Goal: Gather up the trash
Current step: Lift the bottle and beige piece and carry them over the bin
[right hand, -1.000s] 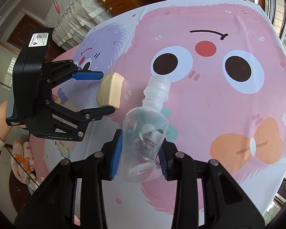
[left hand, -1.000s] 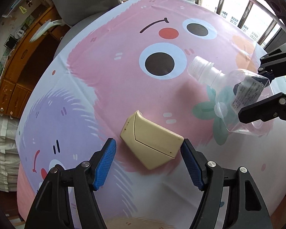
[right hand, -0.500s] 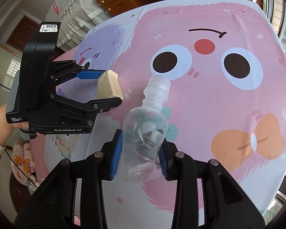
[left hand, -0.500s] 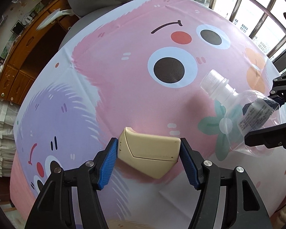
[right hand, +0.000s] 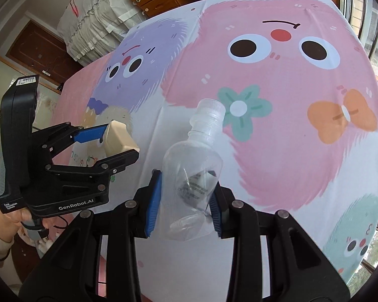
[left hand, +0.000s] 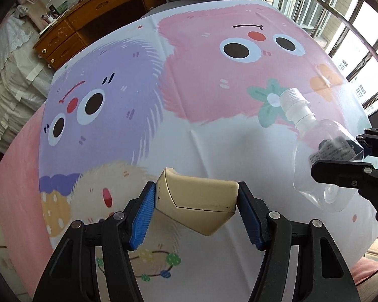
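Left gripper (left hand: 196, 216): clamped endwise on beige box (left hand: 196, 201), lifted clear of cartoon-print worktop (left hand: 189, 88), likely for carrying to a bin. Right gripper (right hand: 185, 201): closed across body of clear plastic bottle (right hand: 192, 173), cap forward, likewise raised. No bin in view.
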